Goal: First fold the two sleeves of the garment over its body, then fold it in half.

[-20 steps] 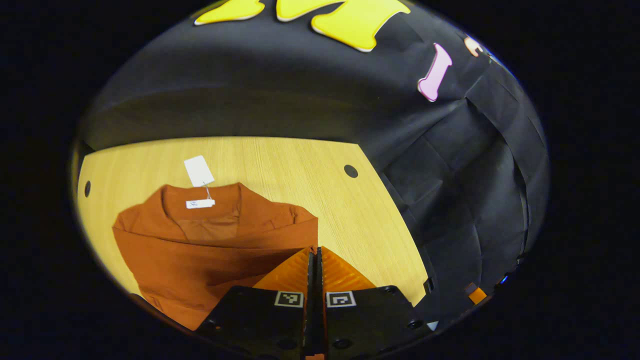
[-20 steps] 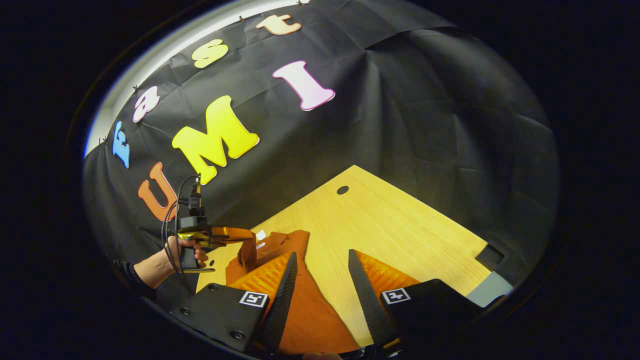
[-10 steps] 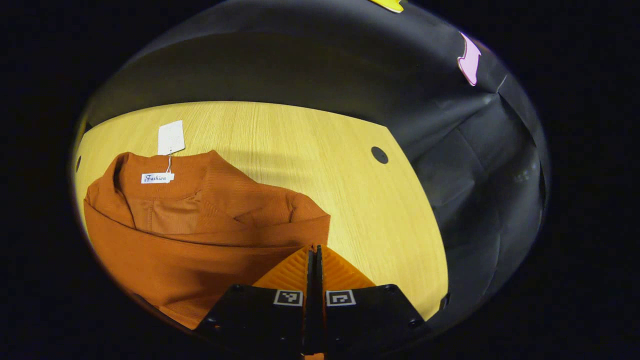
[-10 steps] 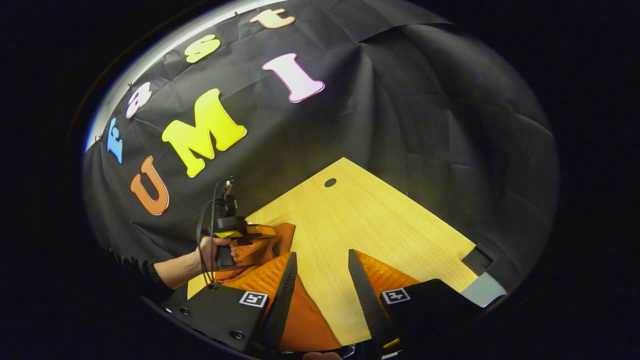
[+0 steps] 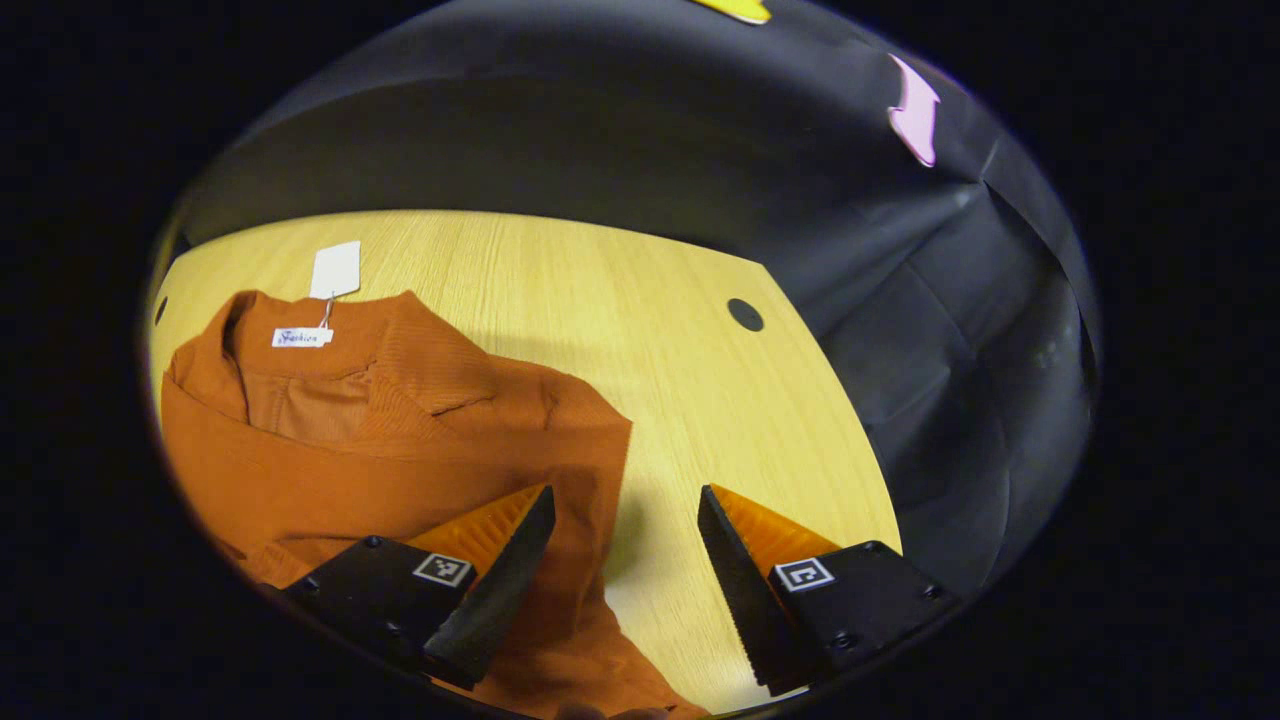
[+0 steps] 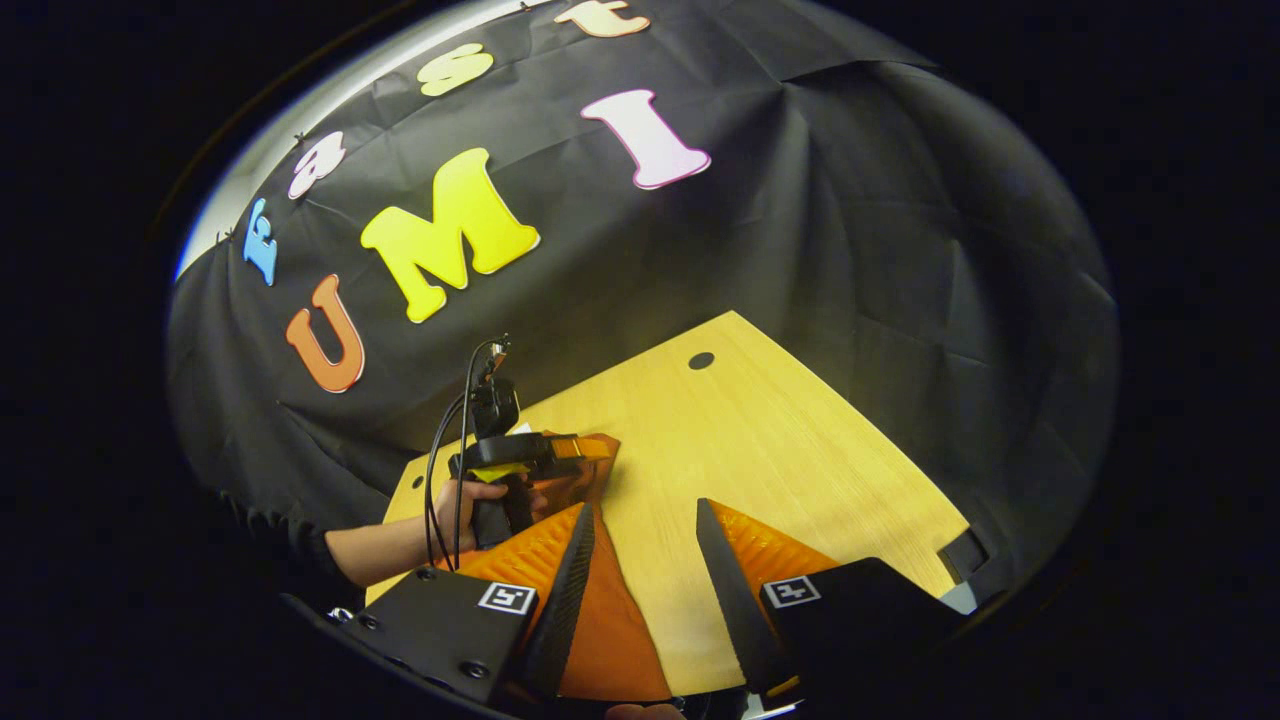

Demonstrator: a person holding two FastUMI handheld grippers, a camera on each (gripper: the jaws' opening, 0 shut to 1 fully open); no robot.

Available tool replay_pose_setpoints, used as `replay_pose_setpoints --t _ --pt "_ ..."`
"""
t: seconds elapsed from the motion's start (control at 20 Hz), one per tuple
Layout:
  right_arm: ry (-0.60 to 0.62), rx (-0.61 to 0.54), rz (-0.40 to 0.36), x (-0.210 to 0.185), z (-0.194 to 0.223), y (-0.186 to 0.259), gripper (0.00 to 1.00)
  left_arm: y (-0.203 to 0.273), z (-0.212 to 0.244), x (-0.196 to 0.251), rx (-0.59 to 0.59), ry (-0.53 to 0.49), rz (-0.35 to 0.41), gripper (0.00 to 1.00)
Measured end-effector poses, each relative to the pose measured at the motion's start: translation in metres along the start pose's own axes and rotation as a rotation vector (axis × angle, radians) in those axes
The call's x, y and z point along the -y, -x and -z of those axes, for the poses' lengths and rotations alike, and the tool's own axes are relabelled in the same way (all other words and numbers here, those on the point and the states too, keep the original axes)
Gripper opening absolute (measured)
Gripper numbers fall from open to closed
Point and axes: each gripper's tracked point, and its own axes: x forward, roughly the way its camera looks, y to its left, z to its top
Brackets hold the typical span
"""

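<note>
- Garment (image 5: 400, 450): rust-orange top lying on the wooden table (image 5: 640, 330), collar toward the far edge; one sleeve lies folded across the body, its edge running down the right side of the cloth in the left gripper view
- Hang tag (image 5: 336, 269): white card on the bare table just past the collar, tied by a thin string; a small white neck label (image 5: 302, 338) sits inside the collar
- Left gripper (image 5: 625, 545): fingers now spread wide apart and holding nothing; half a second ago they were pressed together. The left finger hangs over the folded cloth, the right finger over bare wood, the garment's edge between them
- Left gripper seen from the right gripper view (image 6: 575, 448): held by a hand (image 6: 470, 500) with a dark sleeve, cable looping from its top, low over the garment; it sits further toward the table's middle than a second ago
- Right gripper (image 6: 640, 560): fingers apart, nothing between them, much as in the earlier frames; its left finger lies over the garment's near part (image 6: 610, 640), its right over bare table
- Table: light wood grain, a round dark hole (image 5: 745, 314) near the far right corner, black cloth wall behind
</note>
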Motion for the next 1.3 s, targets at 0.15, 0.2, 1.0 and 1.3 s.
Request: replay_pose_setpoints --t 0.15,0.2,1.0,1.3 --pt "0.048 0.032 -0.015 -0.024 -0.001 -0.007 0.69 0.061 -0.012 0.012 0.123 -0.068 0.006 0.98" --pt "0.064 0.043 -0.02 -0.033 0.0 -0.009 0.69 0.086 -0.016 0.011 0.17 -0.085 0.004 0.98" --pt "0.313 0.171 -0.077 -0.17 0.087 0.035 0.87 0.425 0.084 -0.168 0.653 -0.064 -0.381 0.98" --pt "0.349 0.031 -0.008 -0.097 0.142 0.042 0.87 0.431 0.169 -0.22 0.541 -0.038 -0.329 0.98"
